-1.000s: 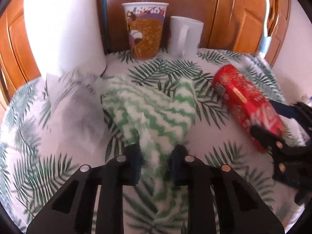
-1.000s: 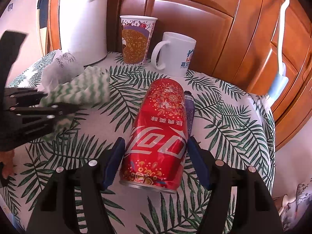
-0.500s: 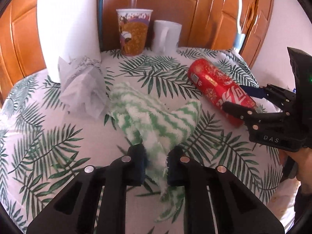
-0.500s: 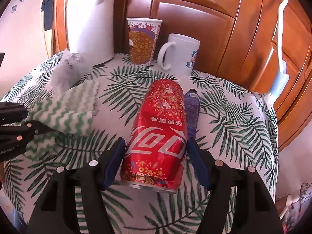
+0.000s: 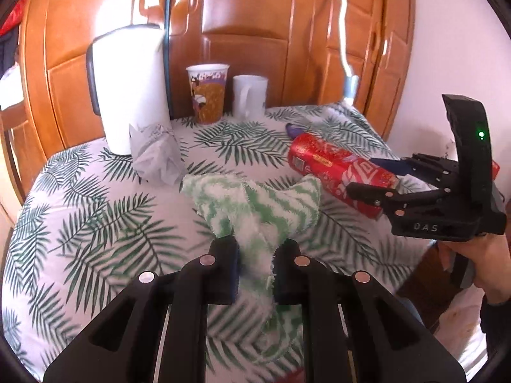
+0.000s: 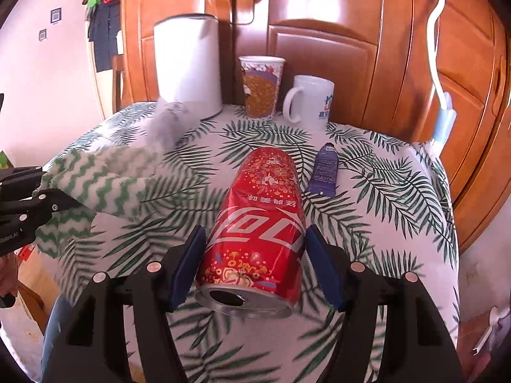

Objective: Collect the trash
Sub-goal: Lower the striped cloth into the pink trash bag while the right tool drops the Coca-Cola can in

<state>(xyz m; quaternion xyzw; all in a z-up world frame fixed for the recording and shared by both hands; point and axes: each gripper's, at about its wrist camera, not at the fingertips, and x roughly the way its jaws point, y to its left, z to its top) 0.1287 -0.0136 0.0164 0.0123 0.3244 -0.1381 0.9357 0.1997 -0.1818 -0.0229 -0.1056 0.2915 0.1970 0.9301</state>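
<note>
My left gripper (image 5: 255, 271) is shut on a green-and-white striped cloth (image 5: 255, 204) and holds it above the leaf-print table (image 5: 80, 223); the cloth also shows at the left of the right wrist view (image 6: 102, 182). My right gripper (image 6: 255, 265) is shut on a red cola can (image 6: 258, 223), held lengthwise between the blue pads, base end toward the camera. The can also shows in the left wrist view (image 5: 338, 169). A crumpled grey tissue (image 5: 156, 153) lies on the table by the white kettle.
A white kettle (image 6: 188, 67), a printed paper cup (image 6: 260, 86) and a white mug (image 6: 311, 102) stand at the table's back edge before wooden cabinet doors. A small purple tube (image 6: 324, 170) lies right of the can.
Both grippers have pulled back and risen from the table. The cloth has lifted with the left gripper and the can with the right.
</note>
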